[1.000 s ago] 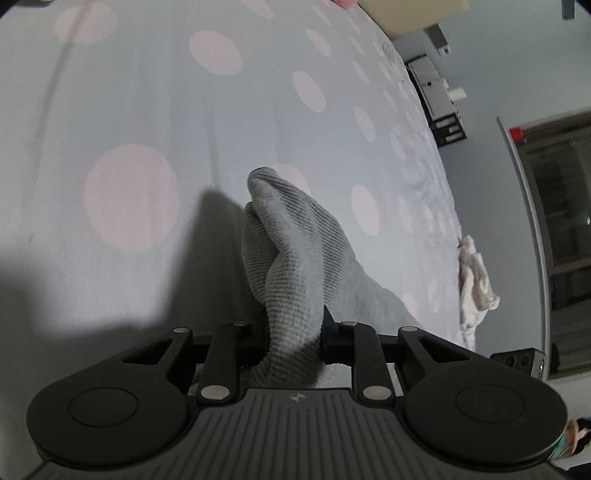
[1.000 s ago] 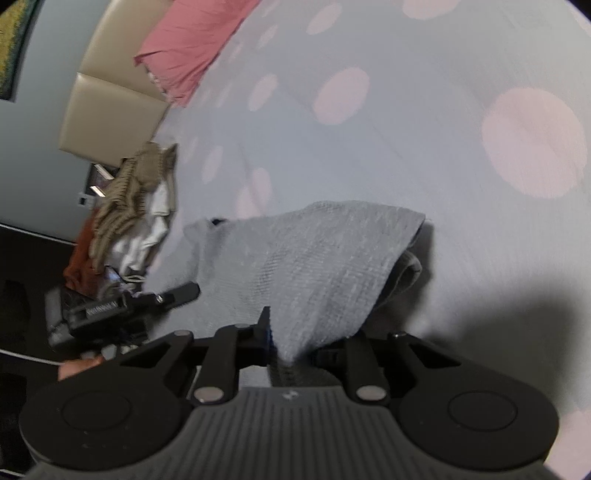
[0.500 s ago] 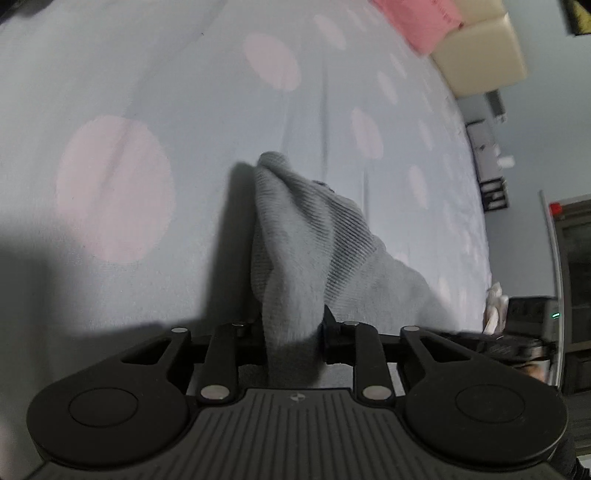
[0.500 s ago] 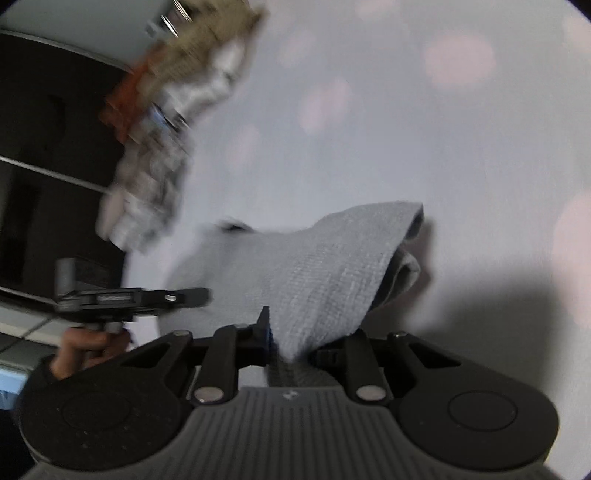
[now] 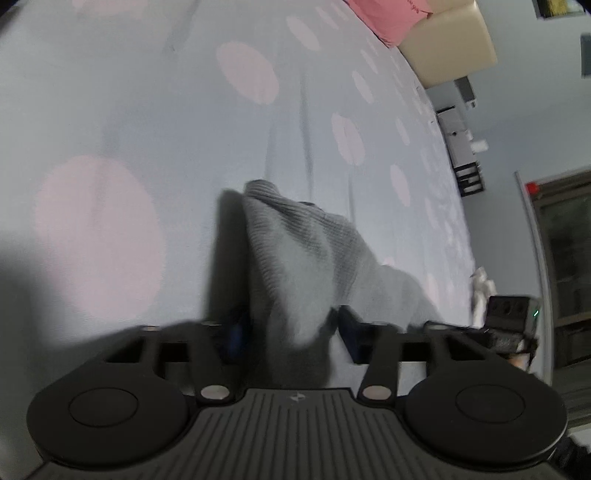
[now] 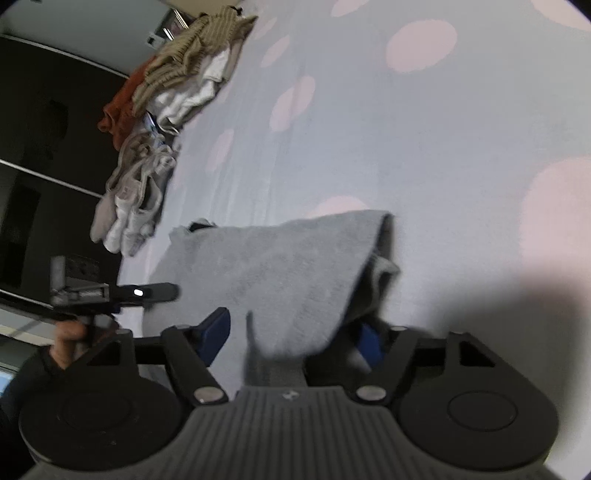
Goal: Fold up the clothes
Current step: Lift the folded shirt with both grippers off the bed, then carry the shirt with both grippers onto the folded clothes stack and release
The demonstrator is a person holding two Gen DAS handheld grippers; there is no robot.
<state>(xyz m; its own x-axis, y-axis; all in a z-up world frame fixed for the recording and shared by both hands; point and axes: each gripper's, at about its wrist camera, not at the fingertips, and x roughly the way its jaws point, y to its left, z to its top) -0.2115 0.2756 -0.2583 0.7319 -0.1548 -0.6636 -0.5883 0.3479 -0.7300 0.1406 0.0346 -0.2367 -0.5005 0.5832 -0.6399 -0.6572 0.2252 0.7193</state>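
Tongs on both sides are standing open: the left tongs (image 5: 290, 321) and the right tongs (image 6: 293, 325) are each showing spread fingers with cloth lying loose between them, not pinched.

The bed (image 5: 166, 110), covered by a pale sheet with pink dots, is carrying the work. The grey knit garment (image 5: 303, 243) is lying doubled over on it, near both tools.

Judgement: this is fitting either a fold being let go or an edge being approached for gripping. In either case the upper layer is needing to stay undragged.

The right view alone is showing the heap of clothes (image 6: 147, 166) at the far left, plus the hand (image 6: 70, 339) holding the left tool. The left view alone is showing the pink pillow (image 5: 388, 14) at the far right.
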